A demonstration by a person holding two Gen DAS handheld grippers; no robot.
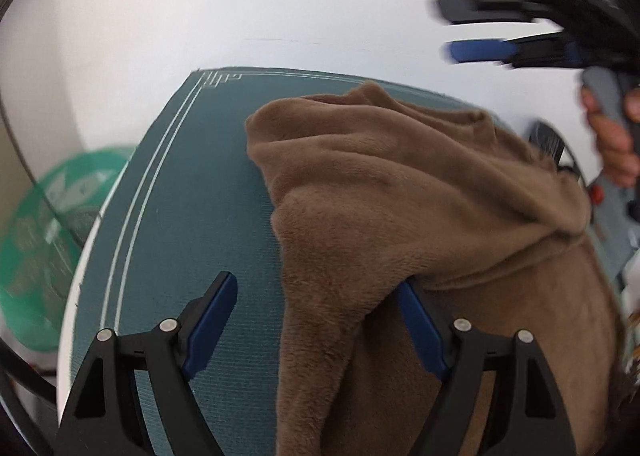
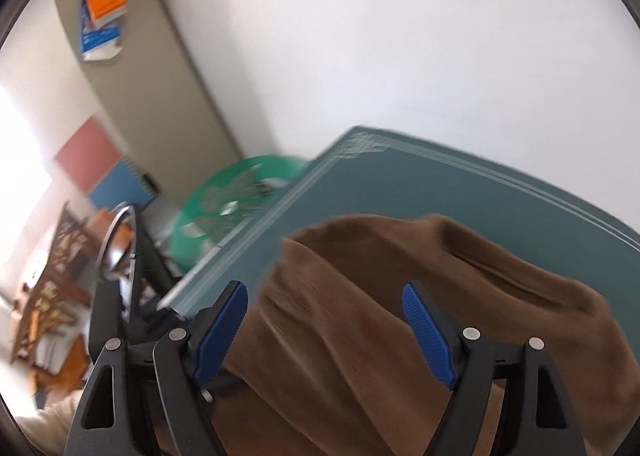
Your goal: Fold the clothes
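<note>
A brown fleece garment (image 1: 400, 192) lies bunched in loose folds on a teal mat (image 1: 192, 208). My left gripper (image 1: 316, 292) is open just above the mat, its right finger tucked against the garment's left edge, with cloth hanging between the fingers. In the left wrist view my right gripper (image 1: 464, 28) is blurred at the upper right, open and held by a hand (image 1: 612, 144). Seen from the right wrist, the right gripper (image 2: 324, 296) is open above the brown garment (image 2: 400, 316), gripping nothing, with the teal mat (image 2: 460, 192) beyond.
A green mesh basket (image 1: 44, 232) stands left of the mat, and the same green basket (image 2: 240, 196) shows beside the mat's far corner. A white wall runs behind. A beige cabinet (image 2: 140, 88) with an orange note and wooden furniture (image 2: 52, 288) are at the left.
</note>
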